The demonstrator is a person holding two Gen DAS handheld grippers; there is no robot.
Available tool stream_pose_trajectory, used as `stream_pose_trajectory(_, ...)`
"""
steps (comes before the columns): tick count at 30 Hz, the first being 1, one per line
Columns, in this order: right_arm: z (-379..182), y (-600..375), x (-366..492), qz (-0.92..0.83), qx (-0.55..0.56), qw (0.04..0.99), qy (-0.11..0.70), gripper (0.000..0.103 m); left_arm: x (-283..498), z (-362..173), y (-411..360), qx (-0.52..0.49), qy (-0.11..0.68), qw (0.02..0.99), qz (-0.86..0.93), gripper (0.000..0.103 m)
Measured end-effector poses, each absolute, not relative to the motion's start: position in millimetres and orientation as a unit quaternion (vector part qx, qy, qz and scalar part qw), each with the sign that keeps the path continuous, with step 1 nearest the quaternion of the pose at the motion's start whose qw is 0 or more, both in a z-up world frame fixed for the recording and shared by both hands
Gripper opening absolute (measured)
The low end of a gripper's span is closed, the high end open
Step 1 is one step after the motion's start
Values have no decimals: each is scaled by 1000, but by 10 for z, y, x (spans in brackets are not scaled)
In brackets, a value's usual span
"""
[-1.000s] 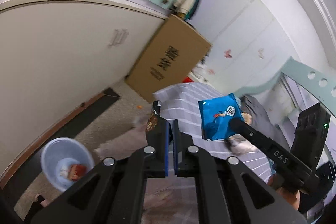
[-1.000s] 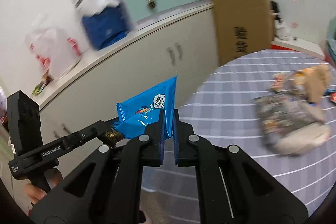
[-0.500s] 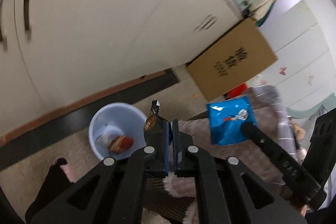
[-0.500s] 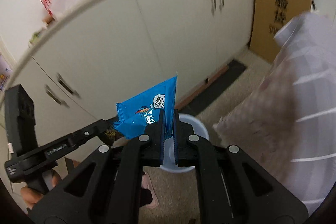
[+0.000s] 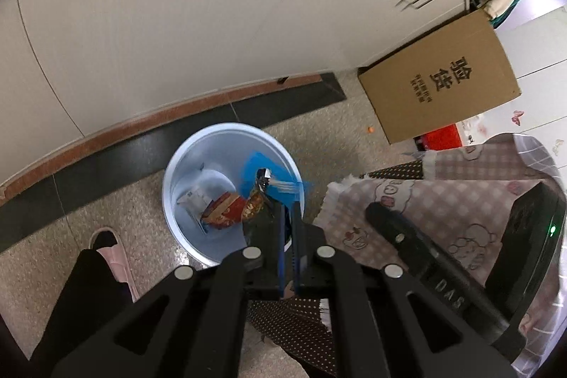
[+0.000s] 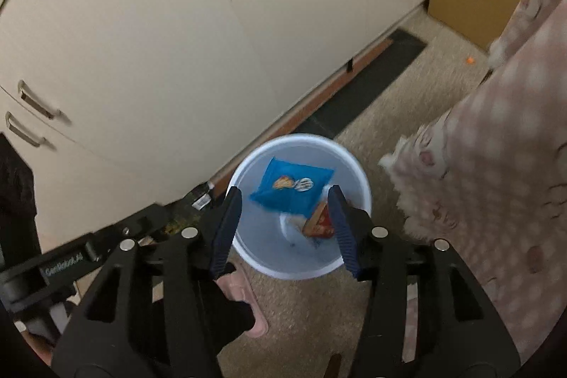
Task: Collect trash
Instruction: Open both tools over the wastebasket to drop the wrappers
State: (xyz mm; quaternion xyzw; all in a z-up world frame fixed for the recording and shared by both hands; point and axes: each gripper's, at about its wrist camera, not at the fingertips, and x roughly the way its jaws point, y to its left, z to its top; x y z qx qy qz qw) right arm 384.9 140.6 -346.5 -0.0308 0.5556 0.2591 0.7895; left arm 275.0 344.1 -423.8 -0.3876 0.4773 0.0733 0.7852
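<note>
A pale blue trash bin point(image 5: 177, 172) point(image 6: 361, 186) stands on the floor by the cabinets. My right gripper point(image 6: 285, 197) is open above it, and a blue snack packet point(image 6: 290, 188) is loose in the bin mouth; it also shows blurred in the left wrist view point(image 5: 280, 179). A red wrapper point(image 5: 223, 209) point(image 6: 319, 222) and white scraps lie at the bin's bottom. My left gripper point(image 5: 287, 215) is shut on a dark brown snack wrapper point(image 5: 257, 201), held over the bin's near rim.
Cream cabinet doors point(image 5: 177, 6) run behind the bin. A cardboard box point(image 5: 443, 77) leans at the right. A pink checked tablecloth point(image 5: 443, 186) point(image 6: 496, 137) hangs at the right. A foot in a pink slipper point(image 5: 110, 247) stands left of the bin.
Both grippers swung down from the table to above the bin. My right gripper opened and let go of the blue packet, which dropped into the bin. The left stays shut on its wrapper.
</note>
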Motion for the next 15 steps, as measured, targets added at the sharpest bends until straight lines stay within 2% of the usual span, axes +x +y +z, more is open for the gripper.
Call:
stream_pose_trajectory(8,-3674,1188,3781,228,-62,789,567,52,2928,-4468,3285,-379,503,774,68,3)
stream_pose_trajectory(15,-3604,1046,3752,225,-48,793,564,53,3081,-4360,3143,-361,509,780,58,3)
